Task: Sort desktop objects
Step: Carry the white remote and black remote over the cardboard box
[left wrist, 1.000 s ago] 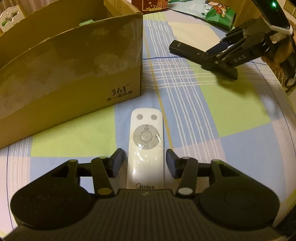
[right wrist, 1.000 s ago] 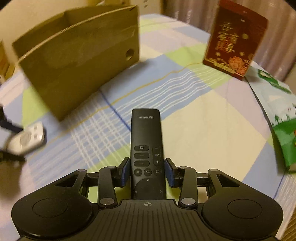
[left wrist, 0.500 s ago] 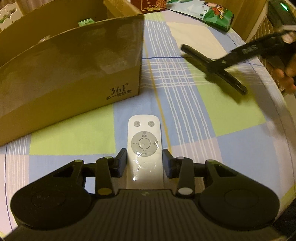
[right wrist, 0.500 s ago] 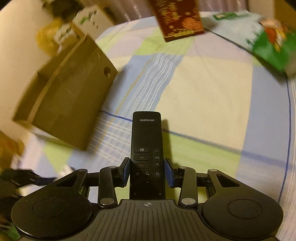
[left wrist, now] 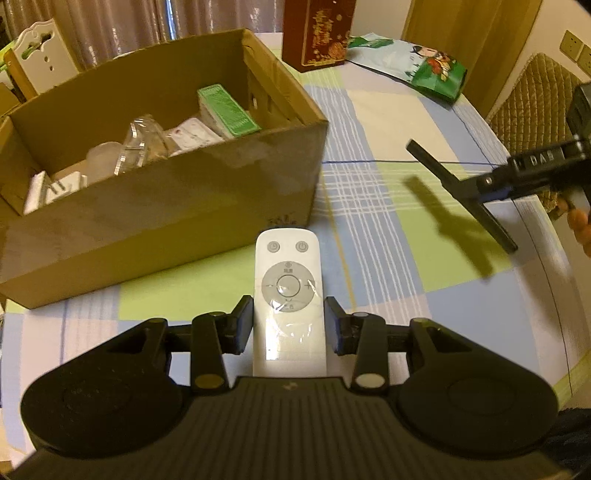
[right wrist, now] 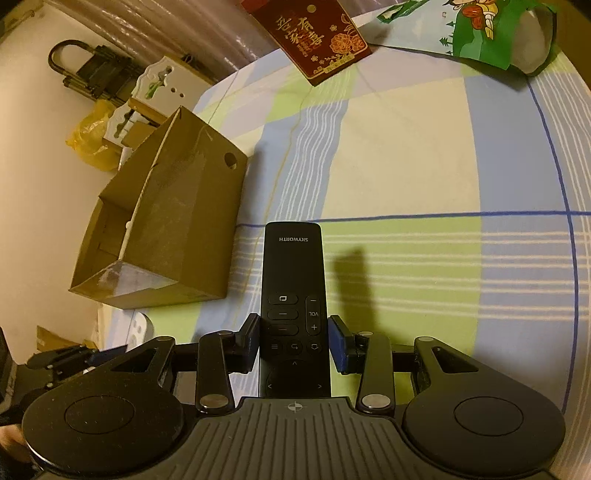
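Cardboard box (left wrist: 159, 206): open-topped, at the left of the checked tablecloth (left wrist: 384, 110); inside lie a green card pack (left wrist: 227, 110), clear plastic pieces and white items.
White remote (left wrist: 289, 295): held above the cloth just in front of the box's near wall, button end pointing away from the camera, a clear film over its face.
Left gripper (left wrist: 289, 325): both pads pressed against the white remote's long sides, closed on it around its middle.
Red gift box (left wrist: 317, 33): upright on the far side of the table, beyond the cardboard box.
Green snack bag (left wrist: 424, 70): lying flat to the right of the red gift box.
Black Skyworth remote (right wrist: 293, 295): lifted clear of the cloth, casting a shadow there; well right of the cardboard box.
Right gripper (right wrist: 293, 338): blue-padded fingers clamped on the black remote at its button section.
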### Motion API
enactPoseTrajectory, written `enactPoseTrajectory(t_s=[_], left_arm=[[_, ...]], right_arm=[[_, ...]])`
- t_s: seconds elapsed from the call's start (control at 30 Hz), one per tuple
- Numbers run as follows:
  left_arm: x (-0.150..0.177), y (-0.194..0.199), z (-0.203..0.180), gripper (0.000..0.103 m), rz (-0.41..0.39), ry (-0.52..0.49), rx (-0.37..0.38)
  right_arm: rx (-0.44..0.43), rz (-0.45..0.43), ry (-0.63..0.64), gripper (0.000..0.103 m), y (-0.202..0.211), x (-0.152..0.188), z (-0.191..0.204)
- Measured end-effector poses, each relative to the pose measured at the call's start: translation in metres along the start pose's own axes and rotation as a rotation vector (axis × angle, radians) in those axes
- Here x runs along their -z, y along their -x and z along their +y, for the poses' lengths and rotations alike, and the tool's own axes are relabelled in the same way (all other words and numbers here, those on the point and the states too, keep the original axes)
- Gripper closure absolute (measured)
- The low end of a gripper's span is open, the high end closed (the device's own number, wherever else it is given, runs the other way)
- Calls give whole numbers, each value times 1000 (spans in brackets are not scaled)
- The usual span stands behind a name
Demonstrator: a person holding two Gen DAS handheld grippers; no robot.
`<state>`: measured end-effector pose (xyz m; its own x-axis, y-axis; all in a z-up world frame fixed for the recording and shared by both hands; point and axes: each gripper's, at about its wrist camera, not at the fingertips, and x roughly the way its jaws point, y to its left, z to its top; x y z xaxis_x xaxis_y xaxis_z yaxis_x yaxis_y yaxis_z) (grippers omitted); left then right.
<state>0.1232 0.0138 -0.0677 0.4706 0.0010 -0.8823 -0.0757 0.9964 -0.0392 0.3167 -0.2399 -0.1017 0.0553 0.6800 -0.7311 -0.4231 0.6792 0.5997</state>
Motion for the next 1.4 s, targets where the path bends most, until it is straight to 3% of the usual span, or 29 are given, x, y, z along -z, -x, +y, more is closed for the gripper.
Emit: enactPoseTrajectory(t_s=[0.43, 0.83, 1.13, 1.4], left_arm=[[7, 27, 36, 68, -25, 13, 7], [15, 51, 77, 68, -54, 5, 37], [2, 74, 111, 68, -105, 5, 46], [-18, 89, 144, 68, -157, 6, 40]], right_arm=[[-9, -41, -102, 65, 4, 24, 26], [-146, -108, -342, 65, 6, 49, 43], [-224, -160, -410, 65, 5, 41, 64], [-295, -186, -383, 65, -7, 14, 98]])
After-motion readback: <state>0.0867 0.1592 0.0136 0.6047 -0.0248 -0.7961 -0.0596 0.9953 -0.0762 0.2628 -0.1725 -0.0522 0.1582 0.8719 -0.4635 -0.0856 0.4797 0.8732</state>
